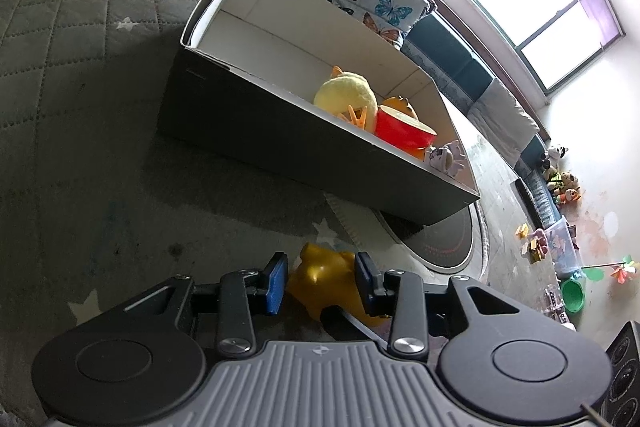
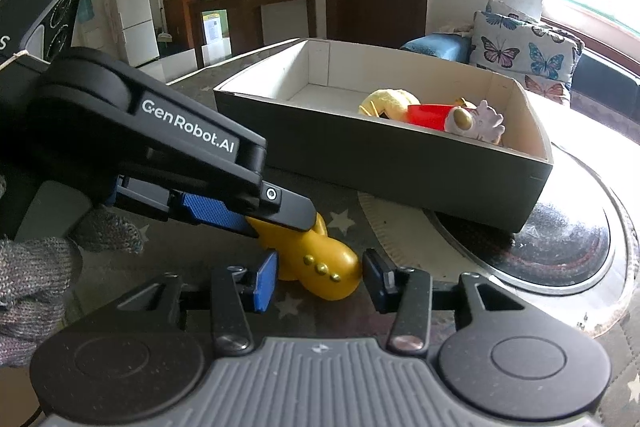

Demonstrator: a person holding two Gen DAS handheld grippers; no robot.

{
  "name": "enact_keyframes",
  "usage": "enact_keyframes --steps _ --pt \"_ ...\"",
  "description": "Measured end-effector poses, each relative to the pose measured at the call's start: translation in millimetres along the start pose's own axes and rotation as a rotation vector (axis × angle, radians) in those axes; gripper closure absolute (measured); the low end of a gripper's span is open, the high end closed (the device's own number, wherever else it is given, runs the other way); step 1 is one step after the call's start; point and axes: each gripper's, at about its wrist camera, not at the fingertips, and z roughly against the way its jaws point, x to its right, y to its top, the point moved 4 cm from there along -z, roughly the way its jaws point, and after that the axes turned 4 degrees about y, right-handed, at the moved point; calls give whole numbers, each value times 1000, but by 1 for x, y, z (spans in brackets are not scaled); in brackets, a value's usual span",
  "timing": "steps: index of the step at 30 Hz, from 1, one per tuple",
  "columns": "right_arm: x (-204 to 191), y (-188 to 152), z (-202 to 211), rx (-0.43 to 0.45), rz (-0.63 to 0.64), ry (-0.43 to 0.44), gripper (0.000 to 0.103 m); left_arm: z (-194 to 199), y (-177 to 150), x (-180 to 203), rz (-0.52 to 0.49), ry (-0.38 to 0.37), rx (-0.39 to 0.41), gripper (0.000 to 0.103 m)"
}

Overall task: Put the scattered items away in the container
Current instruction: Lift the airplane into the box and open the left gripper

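While both hand-held grippers clamp one yellow toy [image 2: 320, 261] on the starred mat [image 1: 80, 67], the left hand-held gripper [image 1: 321, 281] and right hand-held gripper [image 2: 318, 281] sit before the box [image 2: 380, 155].

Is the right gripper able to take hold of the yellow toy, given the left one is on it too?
Probably yes: the right gripper already brackets the yellow toy; the left gripper holds its far end.

A glossy yellow toy [image 2: 320, 263] lies on the starred mat just before the open box [image 2: 400, 163] holding plush toys [image 2: 390, 103].
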Motion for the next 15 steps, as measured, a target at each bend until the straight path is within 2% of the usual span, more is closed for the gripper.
enact_keyframes --steps 5,15 --pt "1 13 11 45 1 2 58 12 11 7 -1 -30 30 64" --pt "13 62 21 162 44 -21 58 29 59 29 -38 -64 122 64"
